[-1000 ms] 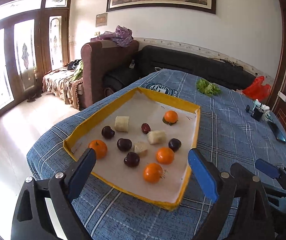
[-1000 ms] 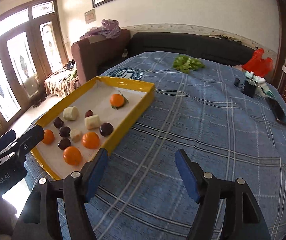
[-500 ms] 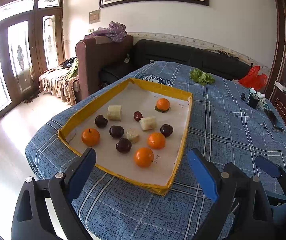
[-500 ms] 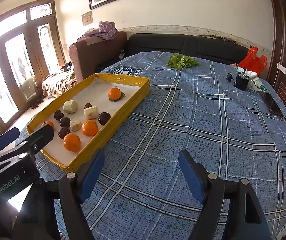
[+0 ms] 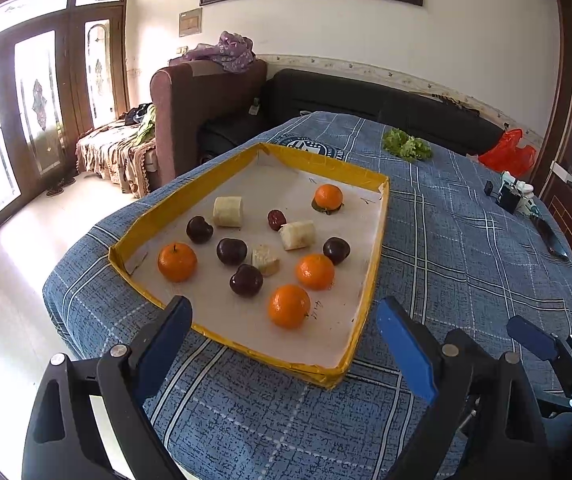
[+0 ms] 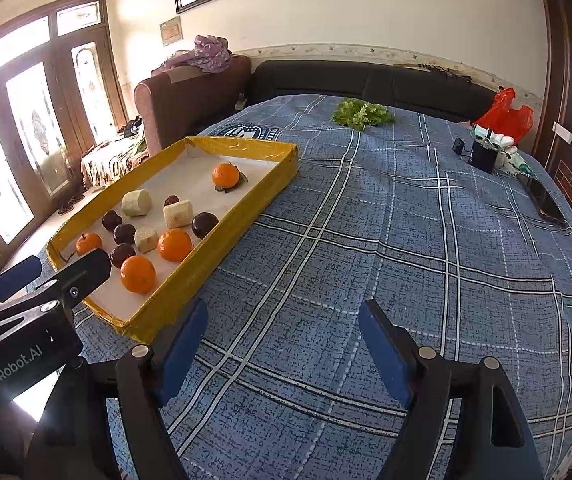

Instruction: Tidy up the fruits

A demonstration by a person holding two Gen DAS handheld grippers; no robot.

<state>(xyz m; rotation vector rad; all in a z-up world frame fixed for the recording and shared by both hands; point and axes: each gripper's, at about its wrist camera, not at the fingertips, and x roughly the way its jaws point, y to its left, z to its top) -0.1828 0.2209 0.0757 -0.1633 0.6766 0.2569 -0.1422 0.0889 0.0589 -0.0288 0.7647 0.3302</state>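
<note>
Over the near edge of the table, my left gripper (image 5: pixel 284 344) hangs with its jaws spread wide and nothing between them; the blue pads frame the front of the yellow tray (image 5: pixel 166 216) without touching it. My right gripper (image 6: pixel 284 344) is wide apart too, its jaws having just been opening, and it grips nothing, only hovering above the bare blue plaid cloth (image 6: pixel 425 240) to the right of the tray.

From the left wrist I look straight into the tray: shallow, card-walled, wrapped in glossy yellow tape, lined with white paper. The fruit lies loose on the paper. Four round, dimpled oranges (image 5: pixel 289 306) sit there, three toward the front and one at the back on a dark leaf. Among them are glossy dark plums (image 5: pixel 246 280), pale cut banana pieces (image 5: pixel 228 211) with blunt ends, and one small reddish-brown date (image 5: pixel 274 219) just beside a banana piece.

The right wrist view shows the same tray from its right side, so its outer wall (image 6: pixel 242 216) faces me, and my left gripper's black body enters at the lower left. That view takes in more open cloth, a curly green lettuce bunch (image 6: pixel 361 114) at the far edge, a crumpled red plastic bag (image 6: pixel 505 114), a small black box (image 6: pixel 483 154) and a flat dark phone (image 6: pixel 543 202) on the right. The left view alone shows the sunlit floor (image 5: pixel 14 260) beside the table.
</note>
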